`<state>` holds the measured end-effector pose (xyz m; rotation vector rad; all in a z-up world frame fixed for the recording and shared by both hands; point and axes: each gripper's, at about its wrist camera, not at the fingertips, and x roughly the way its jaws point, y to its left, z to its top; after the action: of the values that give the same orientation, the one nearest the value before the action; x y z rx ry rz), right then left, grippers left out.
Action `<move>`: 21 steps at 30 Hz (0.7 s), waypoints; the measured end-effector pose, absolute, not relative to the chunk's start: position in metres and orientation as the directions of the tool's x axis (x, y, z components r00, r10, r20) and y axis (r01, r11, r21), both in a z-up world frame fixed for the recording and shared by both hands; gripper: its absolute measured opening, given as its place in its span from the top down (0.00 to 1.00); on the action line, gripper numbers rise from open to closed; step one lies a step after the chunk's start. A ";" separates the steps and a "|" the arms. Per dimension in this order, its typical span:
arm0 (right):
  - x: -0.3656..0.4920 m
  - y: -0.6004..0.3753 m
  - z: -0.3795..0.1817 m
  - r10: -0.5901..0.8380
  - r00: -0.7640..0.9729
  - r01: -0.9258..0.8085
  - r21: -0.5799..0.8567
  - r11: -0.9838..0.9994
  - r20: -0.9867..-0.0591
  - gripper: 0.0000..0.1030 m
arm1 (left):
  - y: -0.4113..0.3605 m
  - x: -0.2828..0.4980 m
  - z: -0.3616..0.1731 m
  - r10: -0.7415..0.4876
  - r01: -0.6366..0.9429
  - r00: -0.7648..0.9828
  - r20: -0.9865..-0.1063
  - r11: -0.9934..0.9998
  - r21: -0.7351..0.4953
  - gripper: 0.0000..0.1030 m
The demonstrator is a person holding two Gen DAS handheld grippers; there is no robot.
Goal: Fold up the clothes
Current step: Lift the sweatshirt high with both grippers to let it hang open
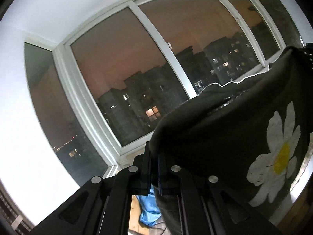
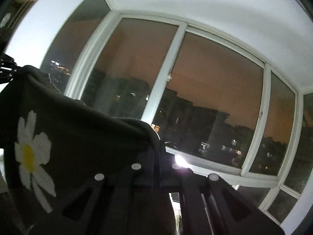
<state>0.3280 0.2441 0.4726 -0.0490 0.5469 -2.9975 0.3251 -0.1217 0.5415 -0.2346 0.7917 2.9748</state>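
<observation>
While no writing shows, each tool, left [image 1: 154, 152] and right [image 2: 159, 148], clamps the daisy-printed dark garment [image 1: 225, 129].

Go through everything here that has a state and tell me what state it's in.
Left gripper: shut on the shirt's edge.
Right gripper: shut on the shirt's edge.
Shirt: dark, daisy print, held up and stretched between the two grippers.
Window: closed, dark outside.
Blue cloth: crumpled below.
</observation>
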 end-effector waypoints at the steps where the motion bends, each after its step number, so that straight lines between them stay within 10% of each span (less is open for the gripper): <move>1: 0.317 0.243 0.471 -0.090 -0.996 0.083 -0.351 -0.933 0.004 0.98 | -0.119 0.315 0.543 0.014 -0.097 -0.986 -0.169 -0.865 0.492 0.96; 7: 0.184 0.233 0.431 0.011 -0.997 0.016 -0.366 -0.930 -0.073 0.98 | -0.103 0.159 0.498 0.014 -0.156 -0.962 -0.272 -0.846 0.510 0.96; 17: -0.114 0.211 0.205 0.231 -0.824 0.014 -0.426 -0.905 -0.518 0.96 | -0.056 -0.123 0.265 -0.066 -0.315 -0.781 -0.621 -0.816 0.484 0.88; 19: -0.139 0.209 0.161 0.260 -0.754 0.049 -0.446 -0.894 -0.603 0.88 | -0.048 -0.160 0.214 -0.097 -0.351 -0.713 -0.695 -0.808 0.473 0.88; 21: -0.150 0.210 0.126 0.274 -0.705 0.083 -0.460 -0.884 -0.654 0.56 | -0.052 -0.162 0.191 -0.109 -0.375 -0.679 -0.726 -0.799 0.469 0.88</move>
<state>-0.1498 0.2102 0.1265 1.2381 0.7643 -2.9048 -0.1621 -0.0516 0.1911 -1.1788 0.9202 2.5860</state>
